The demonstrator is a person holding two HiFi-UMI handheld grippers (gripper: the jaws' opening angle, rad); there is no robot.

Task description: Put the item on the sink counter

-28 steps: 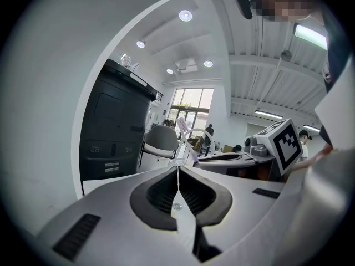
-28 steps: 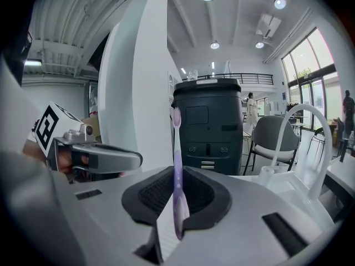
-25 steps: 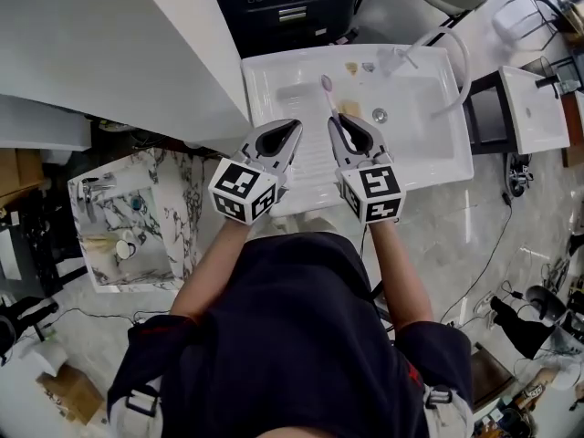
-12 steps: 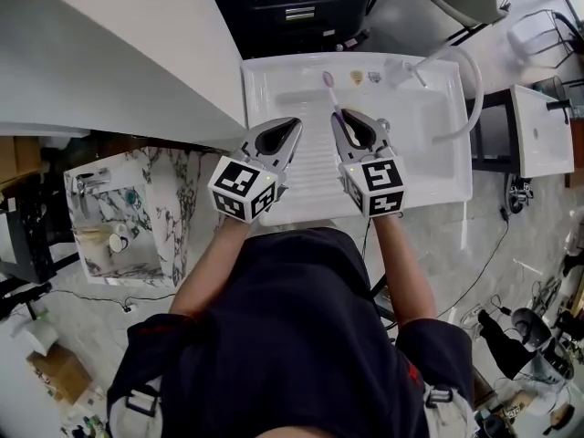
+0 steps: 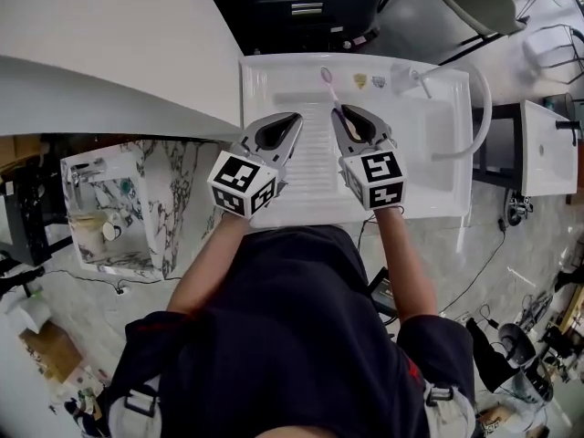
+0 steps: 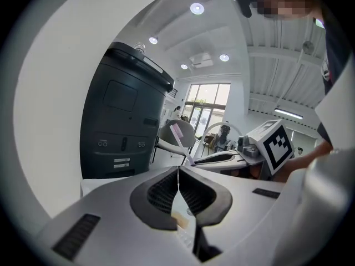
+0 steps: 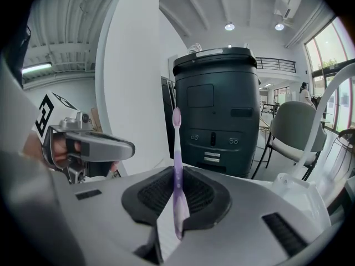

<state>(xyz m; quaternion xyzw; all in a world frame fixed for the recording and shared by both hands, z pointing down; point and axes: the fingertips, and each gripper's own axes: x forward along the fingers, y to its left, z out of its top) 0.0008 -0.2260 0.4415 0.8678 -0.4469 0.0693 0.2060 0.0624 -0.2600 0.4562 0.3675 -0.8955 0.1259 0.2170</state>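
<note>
The toothbrush (image 7: 177, 165), pale purple, is sitting between the jaws of your right gripper (image 5: 339, 115). You are clenching that gripper on the lower part of the handle. The rest of the handle and the bristle head are sticking out past the jaw tips. In the right gripper view the brush is standing nearly straight up along the line of the jaws, head uppermost.

From the head view you are holding it over the white sink (image 5: 265, 69), above the ribbed drainboard (image 5: 315, 167). The bristle head is pointing toward the back rim, and the pictures do not show whether any part of the brush is touching the sink.

Your left gripper (image 5: 290, 119) is hovering just beside the right one, over the left part of the same drainboard. Its jaws are pressing together, tip against tip, with nothing caught between them. The two grippers are pointing the same way, side by side and apart.

On the sink's back ledge two small objects (image 5: 369, 81) are lying near the base of the faucet (image 5: 410, 75), to the right of the brush head; they are too small to identify. A white hose (image 5: 481, 108) is arching from the faucet over the basin's right side. Beyond the sink a dark cabinet (image 7: 217, 107) is standing, with a grey chair (image 7: 293, 127) to its right.
</note>
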